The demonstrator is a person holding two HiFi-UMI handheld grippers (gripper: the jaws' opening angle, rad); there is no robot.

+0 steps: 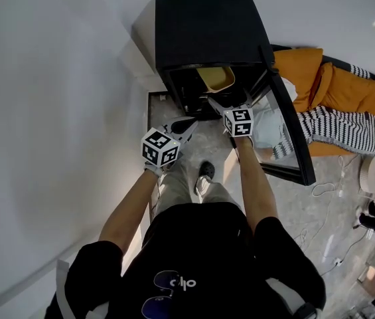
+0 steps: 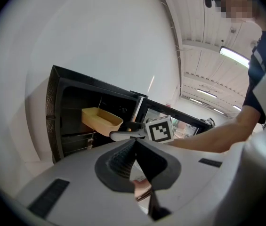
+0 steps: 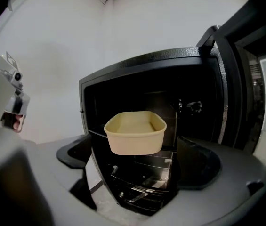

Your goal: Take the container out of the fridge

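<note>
Fridge (image 1: 207,28) is open, door (image 1: 292,135) swung out at the right of the head view. Container (image 3: 135,133) is a pale yellow tub that looks empty. It's on an upper shelf inside, dead centre in the right gripper view, and its near end seems to stick out past the shelf front.

Right gripper (image 3: 137,171): jaws spread wide, nothing between the pads, just short of the tub and a bit below it, no contact. Left gripper (image 2: 135,160): jaws closed together, empty, outside the fridge at centre-left of the head view.

I read this as the approach, grasp not yet made. Next move: lift the right gripper slightly, push in until the pads straddle the tub's near wall, clamp, then pull out level, minding the door edge on the right.
</note>
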